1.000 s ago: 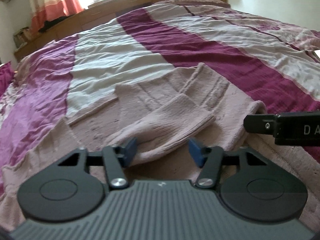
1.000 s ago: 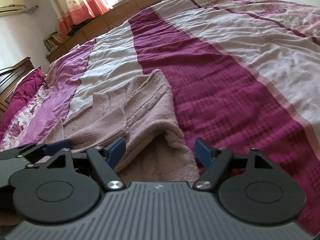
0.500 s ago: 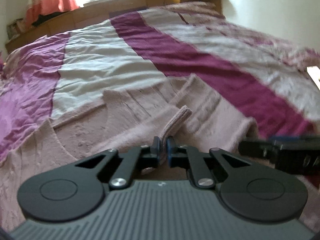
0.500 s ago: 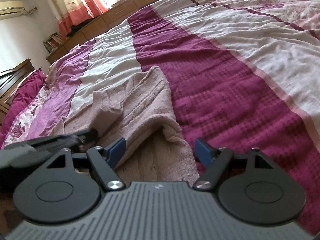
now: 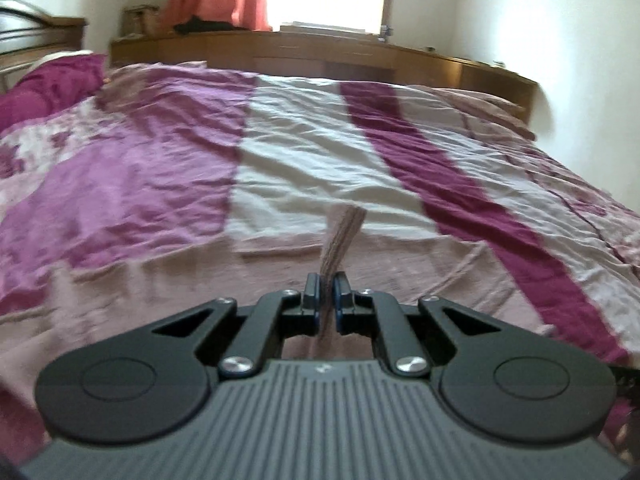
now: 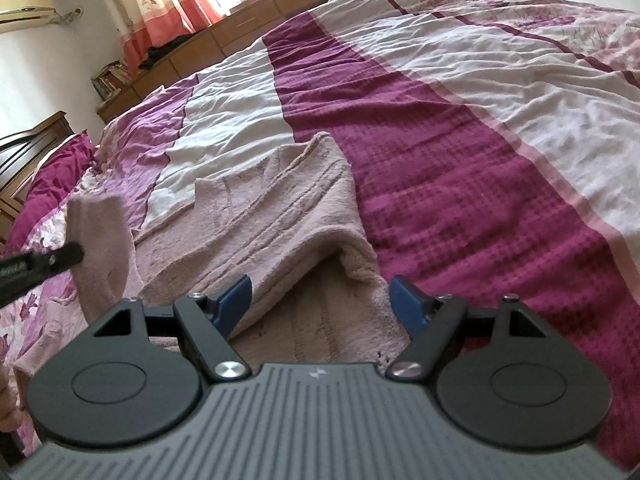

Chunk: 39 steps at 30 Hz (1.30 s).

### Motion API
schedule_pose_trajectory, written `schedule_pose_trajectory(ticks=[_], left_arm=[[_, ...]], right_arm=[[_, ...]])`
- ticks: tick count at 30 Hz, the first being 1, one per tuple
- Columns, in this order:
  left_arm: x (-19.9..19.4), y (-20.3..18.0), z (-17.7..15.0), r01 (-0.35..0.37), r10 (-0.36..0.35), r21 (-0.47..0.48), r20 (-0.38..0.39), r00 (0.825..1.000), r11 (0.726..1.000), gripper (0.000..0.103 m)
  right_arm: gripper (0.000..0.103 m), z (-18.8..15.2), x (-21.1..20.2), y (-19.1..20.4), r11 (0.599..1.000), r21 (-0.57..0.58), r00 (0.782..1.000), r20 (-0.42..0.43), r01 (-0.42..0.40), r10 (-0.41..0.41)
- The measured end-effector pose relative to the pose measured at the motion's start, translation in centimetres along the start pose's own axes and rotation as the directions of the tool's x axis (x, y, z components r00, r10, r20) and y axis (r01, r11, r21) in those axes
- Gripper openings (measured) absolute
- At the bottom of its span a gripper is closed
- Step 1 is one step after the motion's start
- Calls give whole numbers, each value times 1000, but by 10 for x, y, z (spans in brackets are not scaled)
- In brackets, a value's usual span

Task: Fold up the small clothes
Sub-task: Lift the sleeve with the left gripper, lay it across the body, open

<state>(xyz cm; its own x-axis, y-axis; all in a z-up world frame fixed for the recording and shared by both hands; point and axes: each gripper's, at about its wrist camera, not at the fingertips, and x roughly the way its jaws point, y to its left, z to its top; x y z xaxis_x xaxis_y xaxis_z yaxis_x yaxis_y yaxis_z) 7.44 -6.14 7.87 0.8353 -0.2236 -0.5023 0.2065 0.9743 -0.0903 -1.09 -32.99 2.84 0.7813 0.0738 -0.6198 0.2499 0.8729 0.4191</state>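
A: A bedroom, a striped bedspread [image 6: 440, 184] filling the frame.
B: The left tongs [image 5: 327, 300] pinch a ribbed sleeve cuff [image 5: 340, 240], raised at centre; the right tongs [image 6: 322, 300] gape over the pink sweater [image 6: 280, 216], lower centre.
A: Progress?
B: Early, I'd judge: one sleeve lifted, body unfolded.

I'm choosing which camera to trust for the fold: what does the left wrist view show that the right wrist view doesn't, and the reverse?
Only the left wrist view shows the left gripper head-on, its jaws shut on a thin edge of the pink garment.

Only the right wrist view shows the right gripper, jaws open over the garment's folded part, and the lifted sleeve from the side.

Both show the pink garment lying on the striped bedspread, the curtain and the wooden cabinets.
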Motion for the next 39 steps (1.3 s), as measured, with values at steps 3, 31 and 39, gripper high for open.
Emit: schedule_pose_trajectory(ticks=[3, 31, 39], left_arm=[[-6, 21, -12, -36, 36, -39, -20, 999, 999, 8], [-32, 109, -57, -157, 114, -257, -177, 978, 953, 37], [-39, 124, -53, -169, 125, -286, -167, 978, 943, 55]], right_arm=[[82, 0, -1, 4, 1000, -10, 1000, 0, -2, 2], [81, -9, -6, 34, 995, -102, 999, -33, -10, 7], [81, -10, -8, 34, 994, -109, 999, -34, -2, -2]])
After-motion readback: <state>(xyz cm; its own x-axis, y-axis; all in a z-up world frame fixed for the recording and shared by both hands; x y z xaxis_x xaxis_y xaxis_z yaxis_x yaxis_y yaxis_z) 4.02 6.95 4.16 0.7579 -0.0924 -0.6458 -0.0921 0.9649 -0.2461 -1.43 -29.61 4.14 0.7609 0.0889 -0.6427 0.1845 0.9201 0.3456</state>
